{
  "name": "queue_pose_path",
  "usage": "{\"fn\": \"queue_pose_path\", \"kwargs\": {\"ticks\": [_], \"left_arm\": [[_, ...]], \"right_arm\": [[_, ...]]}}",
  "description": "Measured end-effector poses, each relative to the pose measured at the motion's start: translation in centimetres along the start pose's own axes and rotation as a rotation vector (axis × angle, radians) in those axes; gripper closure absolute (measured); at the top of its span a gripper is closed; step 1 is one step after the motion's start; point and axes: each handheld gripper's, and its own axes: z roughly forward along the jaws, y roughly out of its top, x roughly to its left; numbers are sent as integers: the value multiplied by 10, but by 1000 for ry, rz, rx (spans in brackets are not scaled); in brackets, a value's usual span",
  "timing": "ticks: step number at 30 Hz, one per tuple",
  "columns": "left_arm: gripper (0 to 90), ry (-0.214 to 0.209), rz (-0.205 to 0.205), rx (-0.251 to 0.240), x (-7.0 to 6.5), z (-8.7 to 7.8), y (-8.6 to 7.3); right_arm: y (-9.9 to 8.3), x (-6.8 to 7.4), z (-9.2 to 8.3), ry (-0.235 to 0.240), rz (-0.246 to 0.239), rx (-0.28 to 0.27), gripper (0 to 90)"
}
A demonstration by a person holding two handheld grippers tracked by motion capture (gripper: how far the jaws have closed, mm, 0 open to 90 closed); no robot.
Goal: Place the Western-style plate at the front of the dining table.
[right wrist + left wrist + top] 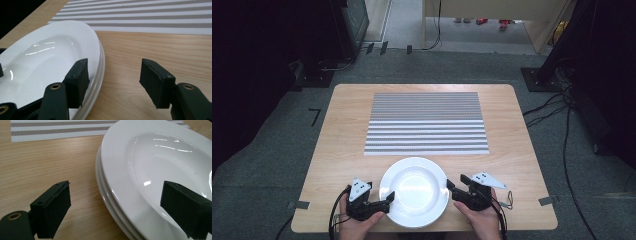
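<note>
- No word, brand, label or number can be read on anything in the three views.
- One dark angular mark (314, 116) on the floor left of the bench (342, 140) resembles a "7".

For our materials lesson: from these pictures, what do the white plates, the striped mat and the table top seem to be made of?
Plates: likely glazed ceramic; glossy white, sharp light reflections, stacked rims.
Mat: seemingly woven plastic or fabric; a fine mesh texture in grey and white stripes, matt.
Table: wood or a wood-look laminate; pale grain lines, smooth low sheen. Which one, the pictures leave open.
</note>
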Motion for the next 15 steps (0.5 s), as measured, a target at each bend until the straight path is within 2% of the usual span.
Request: {"fn": "queue_pose_path", "kwargs": {"ticks": [1, 3, 6, 11, 15], "left_arm": [[131, 14, -3, 1, -1, 1, 0], [141, 20, -5, 5, -1, 1, -1], [142, 18, -13, 9, 2, 1, -1], [147, 13, -9, 9, 2, 2, -2], [156, 4, -9, 8, 2, 2, -2]], "right_arm": [[1, 1, 3, 11, 11, 15, 404], [1, 1, 4, 15, 17, 16, 415], [1, 5, 8, 31, 44, 7, 493], [-2, 10, 10, 34, 47, -20, 535], [-3, 15, 11, 41, 23, -40, 559]]}}
